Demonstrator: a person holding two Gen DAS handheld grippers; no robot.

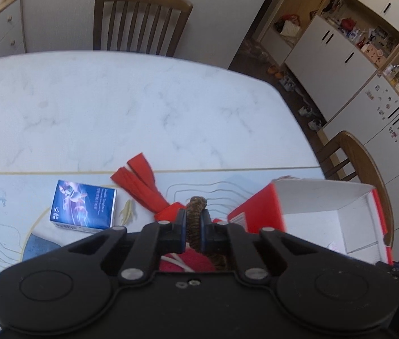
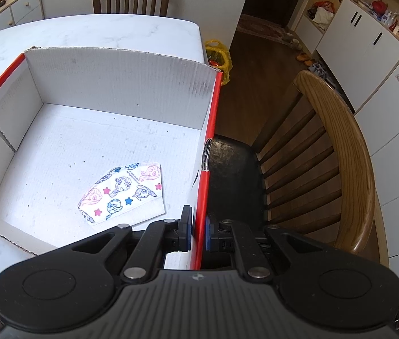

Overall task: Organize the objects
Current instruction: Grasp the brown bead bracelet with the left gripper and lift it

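- A brown woven band (image 1: 196, 220), part of a red yarn-and-ribbon item, is clamped between the jaws of the left gripper (image 1: 193, 231), just above the table and left of the box
- The band is judged light and soft; it is best held across its thick braided part, since the red ribbon tails (image 1: 140, 180) trail loose and may snag on the box edge
- The red side wall of the open cardboard box (image 2: 92, 84) is pinched by the right gripper (image 2: 196, 231), one finger inside and one outside
- The box wall is judged thin and flexible, so it may bow if pulled hard
- A patterned cloth mask (image 2: 123, 192) is seen lying flat on the box floor
- A blue packet (image 1: 83, 206) is left on the printed mat, near the ribbon
- The marble-look table (image 1: 114, 107) is smooth; wooden chairs (image 2: 340, 152), white cabinets and a dark floor are seen around it
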